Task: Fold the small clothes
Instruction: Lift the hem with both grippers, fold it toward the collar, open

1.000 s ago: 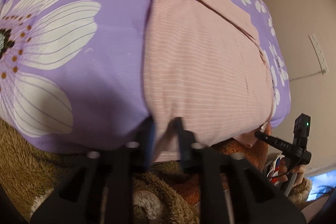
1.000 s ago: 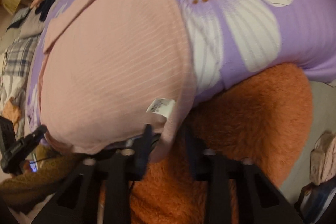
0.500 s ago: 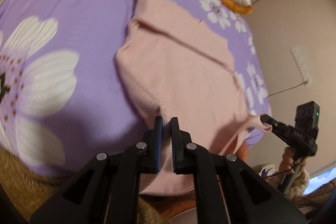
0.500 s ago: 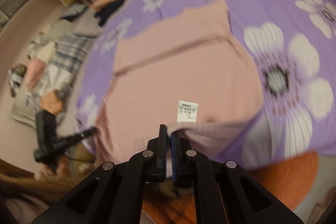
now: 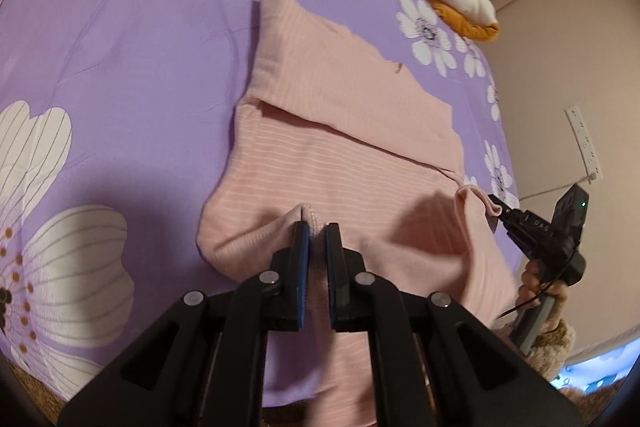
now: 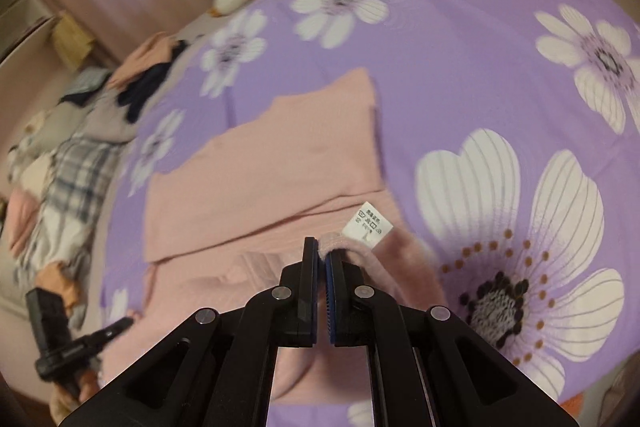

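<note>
2 grippers, left [image 5: 316, 239] and right [image 6: 322, 259], now clamp the pink striped garment's [image 5: 344, 163] hem (lifted off the floral bedspread [image 5: 120, 67]), starting the fold.

Purple bedspread [image 5: 140, 67] bare leftward; clothes pile [image 6: 72, 155] beyond far edge.

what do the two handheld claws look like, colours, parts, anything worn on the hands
Both are matte black plastic. The left claw and right claw each have two angular fingers with round silver rivets and ribbed blue pads. Seen from the left wrist, the right claw's pistol-style body shows a small green light, a grey handle and a thin black cable. A fuzzy brown sleeve cuff covers that wrist.
</note>
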{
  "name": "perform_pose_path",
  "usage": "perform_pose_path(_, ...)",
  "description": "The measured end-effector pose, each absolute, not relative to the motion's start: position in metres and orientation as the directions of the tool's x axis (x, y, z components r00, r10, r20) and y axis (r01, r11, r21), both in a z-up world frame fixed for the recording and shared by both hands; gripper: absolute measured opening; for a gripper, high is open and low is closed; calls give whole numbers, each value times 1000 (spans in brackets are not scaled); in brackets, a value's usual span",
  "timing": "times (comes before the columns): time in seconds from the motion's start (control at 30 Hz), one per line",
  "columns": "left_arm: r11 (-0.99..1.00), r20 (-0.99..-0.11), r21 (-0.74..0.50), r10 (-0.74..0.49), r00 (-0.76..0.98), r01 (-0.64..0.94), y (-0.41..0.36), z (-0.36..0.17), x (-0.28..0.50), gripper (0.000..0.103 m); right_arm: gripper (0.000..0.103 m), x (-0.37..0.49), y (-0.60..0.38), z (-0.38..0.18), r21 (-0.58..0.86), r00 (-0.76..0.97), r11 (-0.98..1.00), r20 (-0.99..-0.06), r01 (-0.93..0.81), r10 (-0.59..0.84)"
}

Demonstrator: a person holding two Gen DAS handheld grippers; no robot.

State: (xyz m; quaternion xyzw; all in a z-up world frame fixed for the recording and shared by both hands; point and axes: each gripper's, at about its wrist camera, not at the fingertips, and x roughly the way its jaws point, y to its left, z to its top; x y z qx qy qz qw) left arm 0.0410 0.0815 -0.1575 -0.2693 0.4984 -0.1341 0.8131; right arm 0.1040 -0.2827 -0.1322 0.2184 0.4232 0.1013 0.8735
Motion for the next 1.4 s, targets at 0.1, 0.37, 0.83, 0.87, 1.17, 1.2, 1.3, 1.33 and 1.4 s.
perform_pose_path(0.1,806,-734,-587,-493,467,-72,89,-156,44,8,5,112,-289,-145,437,609,897,-731,72,307)
perform_pose_path(0.37,836,-769,-538,-433,471,-110,107,-142,26,19,5,118,-293,-156,423,594,898,-756,122,275)
perform_pose_path(0.83,743,-714,-669,-644,275,3,38,-178,11,43,5,118,-285,-155,384,605,916,-760,121,239)
perform_pose_path(0.87,739,-713,-674,-648,267,-6,37,-181,15,11,5,117,-286,-155,389,606,913,-757,122,242)
perform_pose_path(1.17,778,-666,-625,-573,478,63,54,-123,27,9,5,103,-291,-135,408,651,908,-715,92,255)
perform_pose_path(1.2,776,-653,-627,-567,503,60,59,-117,32,9,5,102,-291,-130,418,660,904,-703,85,263)
perform_pose_path(1.3,797,-658,-603,-517,548,28,71,-108,50,8,5,101,-292,-120,437,686,897,-673,66,277)
perform_pose_path(1.33,797,-653,-603,-513,557,27,72,-107,55,8,5,100,-293,-117,437,694,897,-664,59,278)
perform_pose_path(1.4,800,-648,-599,-497,577,17,77,-107,71,8,5,103,-294,-115,442,703,895,-654,57,278)
